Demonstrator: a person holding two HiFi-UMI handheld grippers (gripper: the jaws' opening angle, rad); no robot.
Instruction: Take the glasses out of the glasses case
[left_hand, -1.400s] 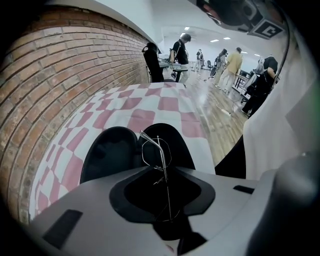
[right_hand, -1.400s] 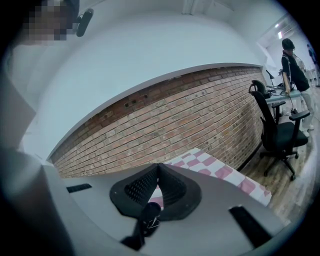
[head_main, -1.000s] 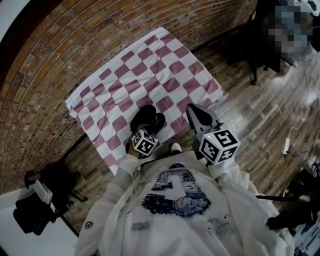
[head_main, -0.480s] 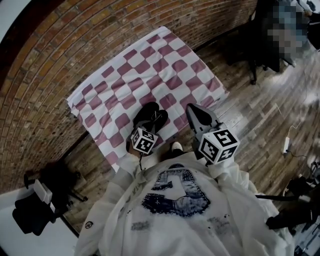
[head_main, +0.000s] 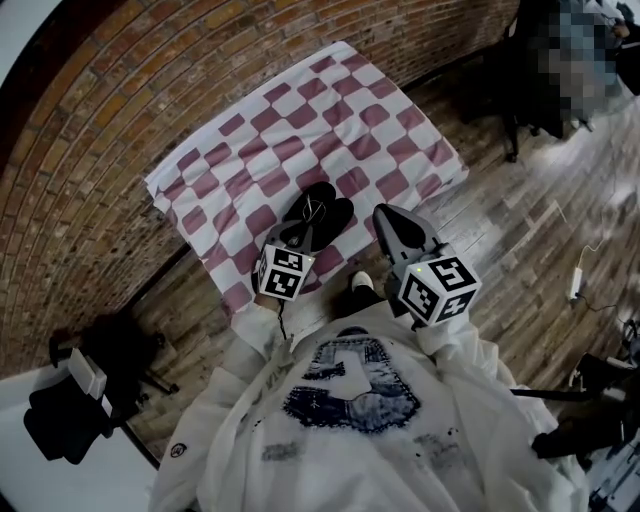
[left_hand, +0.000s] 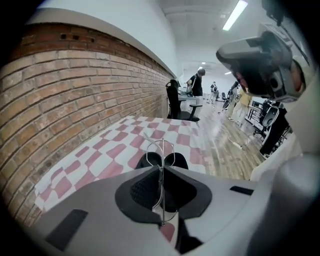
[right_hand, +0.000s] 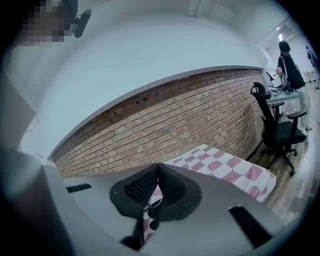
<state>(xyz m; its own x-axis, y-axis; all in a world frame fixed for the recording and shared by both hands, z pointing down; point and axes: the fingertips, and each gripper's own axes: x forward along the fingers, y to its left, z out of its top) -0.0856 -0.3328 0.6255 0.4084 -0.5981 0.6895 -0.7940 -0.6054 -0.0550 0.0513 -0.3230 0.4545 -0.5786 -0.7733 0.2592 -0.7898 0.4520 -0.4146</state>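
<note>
An open black glasses case (head_main: 338, 208) lies on the near part of the pink and white checkered cloth (head_main: 300, 140). My left gripper (head_main: 308, 232) hangs just above its near end, shut on thin wire-framed glasses (head_main: 316, 212). In the left gripper view the glasses (left_hand: 161, 150) stand up from the closed left gripper (left_hand: 161, 168), with the case (left_hand: 177, 161) behind and below them. My right gripper (head_main: 386, 216) hovers to the right of the case over the cloth's edge. In its own view the right gripper (right_hand: 158, 166) has its tips together and holds nothing.
A brick wall (head_main: 90, 120) curves round the far side of the cloth. Wooden floor (head_main: 520, 230) lies to the right, with a white cable (head_main: 578, 285) on it. A black office chair (right_hand: 277, 130) and a standing person (right_hand: 289, 65) are beyond the cloth (right_hand: 225, 165).
My left gripper has risen from the case with the wire glasses in its jaws, which now show above the case. The right gripper has shifted slightly sideways.
</note>
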